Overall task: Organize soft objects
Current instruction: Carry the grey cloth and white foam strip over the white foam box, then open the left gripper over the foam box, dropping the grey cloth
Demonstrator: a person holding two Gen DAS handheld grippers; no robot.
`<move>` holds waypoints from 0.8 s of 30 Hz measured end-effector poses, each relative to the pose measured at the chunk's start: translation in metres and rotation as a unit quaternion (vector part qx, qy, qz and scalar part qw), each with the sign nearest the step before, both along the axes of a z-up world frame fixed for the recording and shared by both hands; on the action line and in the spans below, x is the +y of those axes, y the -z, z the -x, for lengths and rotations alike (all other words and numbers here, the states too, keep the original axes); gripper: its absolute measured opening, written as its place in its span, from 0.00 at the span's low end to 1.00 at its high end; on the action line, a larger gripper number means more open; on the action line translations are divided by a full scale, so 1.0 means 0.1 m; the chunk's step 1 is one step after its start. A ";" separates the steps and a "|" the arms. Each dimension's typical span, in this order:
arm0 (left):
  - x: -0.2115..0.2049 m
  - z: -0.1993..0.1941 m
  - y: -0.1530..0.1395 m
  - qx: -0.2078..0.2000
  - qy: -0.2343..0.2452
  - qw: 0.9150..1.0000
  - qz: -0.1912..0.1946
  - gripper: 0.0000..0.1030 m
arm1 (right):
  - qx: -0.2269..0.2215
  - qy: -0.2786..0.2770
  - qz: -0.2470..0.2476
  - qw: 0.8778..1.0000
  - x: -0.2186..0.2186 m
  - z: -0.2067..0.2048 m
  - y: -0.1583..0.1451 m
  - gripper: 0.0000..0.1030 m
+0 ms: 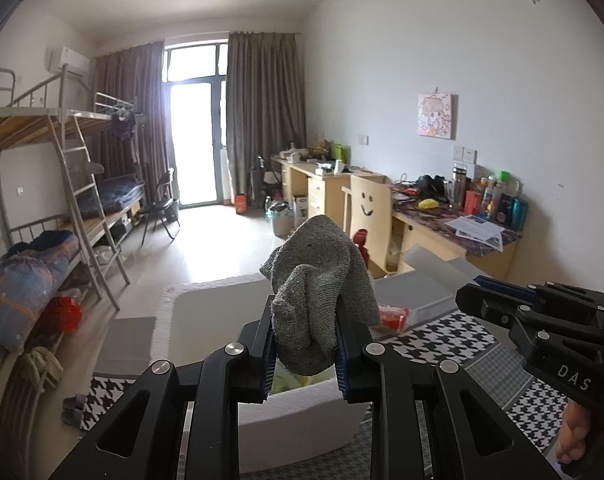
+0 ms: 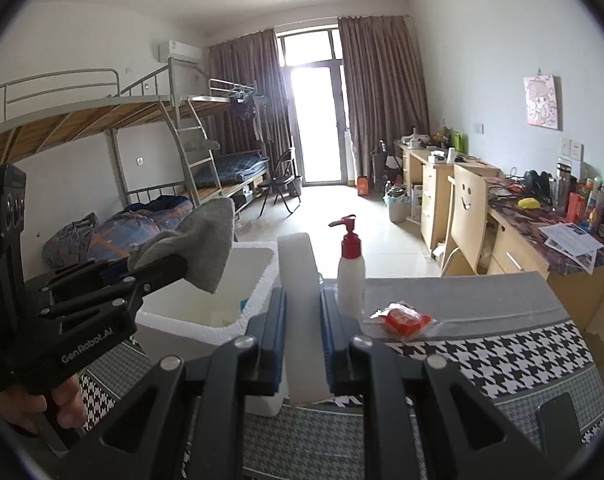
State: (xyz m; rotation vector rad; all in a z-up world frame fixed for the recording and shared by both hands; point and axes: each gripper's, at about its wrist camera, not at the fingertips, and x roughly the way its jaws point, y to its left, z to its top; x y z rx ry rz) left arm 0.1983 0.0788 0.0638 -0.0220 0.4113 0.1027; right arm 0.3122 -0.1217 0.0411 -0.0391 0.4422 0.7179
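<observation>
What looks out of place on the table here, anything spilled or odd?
Nothing spilled. The pump bottle and the red packet on the table aren't soft items. The left gripper holds a gray sock above the foam box; the right gripper holds its lid.

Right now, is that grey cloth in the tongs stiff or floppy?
Probably floppy: the grey cloth bunches and droops over the left tongs. Likely light, since a pinch holds it above the white foam box. Its knit looks unlikely to slip.
</observation>
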 end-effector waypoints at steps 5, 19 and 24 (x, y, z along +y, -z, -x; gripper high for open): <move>0.10 -0.03 0.02 0.003 -0.016 1.000 0.001 0.25 | -0.003 -0.013 0.007 1.000 0.11 -0.02 -0.03 0.19; 0.28 -0.06 0.05 0.012 -0.052 0.999 0.001 0.25 | 0.004 -0.048 0.019 0.999 0.35 -0.07 -0.04 0.19; 0.35 -0.12 0.10 0.020 -0.065 0.998 0.005 0.25 | 0.007 -0.058 0.021 0.998 0.42 -0.09 -0.04 0.19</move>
